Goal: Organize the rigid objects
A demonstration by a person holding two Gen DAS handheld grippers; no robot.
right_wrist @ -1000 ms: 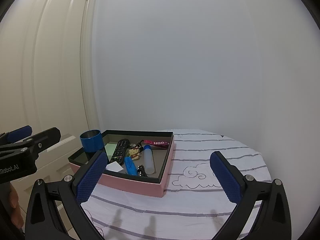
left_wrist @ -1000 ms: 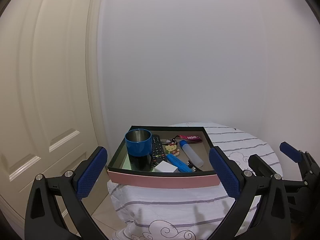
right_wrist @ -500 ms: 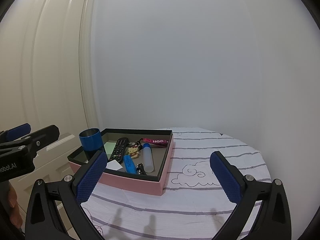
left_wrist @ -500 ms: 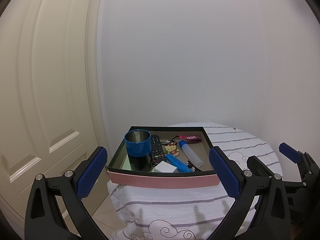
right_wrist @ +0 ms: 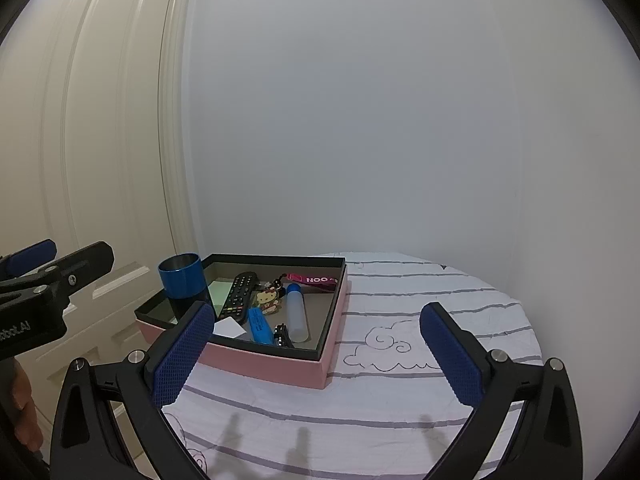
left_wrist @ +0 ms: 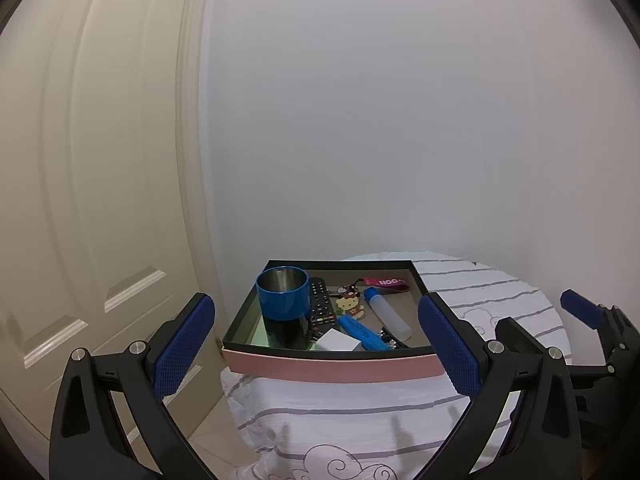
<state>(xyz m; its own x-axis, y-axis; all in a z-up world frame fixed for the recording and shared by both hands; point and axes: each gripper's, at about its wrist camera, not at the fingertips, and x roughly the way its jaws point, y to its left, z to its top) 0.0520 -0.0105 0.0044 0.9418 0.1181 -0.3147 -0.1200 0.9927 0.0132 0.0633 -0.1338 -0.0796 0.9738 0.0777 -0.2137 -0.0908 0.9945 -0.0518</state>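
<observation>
Left wrist view: almost nothing is altered against the frames of a second ago; the box is seen fractionally lower and the camera seems to be tipped up a little, so both grippers are judged to be merely held in waiting, well short of the objects. The left gripper [left_wrist: 316, 340] is held with its jaws spread wide and empty, framing the pink box [left_wrist: 332, 366] that is set on the cloth-covered surface [left_wrist: 360, 412] at its left edge, beside the door [left_wrist: 92, 200]. Inside the box, from left to right, the blue cup [left_wrist: 282, 298] is stood upright in the near left corner, the black remote [left_wrist: 321, 307] is laid just beside it, a white block [left_wrist: 338, 341] is lodged against the front wall, a cartoon keychain [left_wrist: 351, 305] and a blue marker [left_wrist: 363, 333] are placed in the middle, a translucent bottle [left_wrist: 387, 314] is laid on its side, and a magenta strap [left_wrist: 387, 283] is set along the back wall. In the right wrist view, the right gripper [right_wrist: 318, 354] is likewise held with jaws spread and empty, over the bare striped cloth to the right of the box. Since no rigid object is seen outside the box and nothing is gripped, the task is judged to be either essentially finished or not yet begun; which of the two cannot be told.
</observation>
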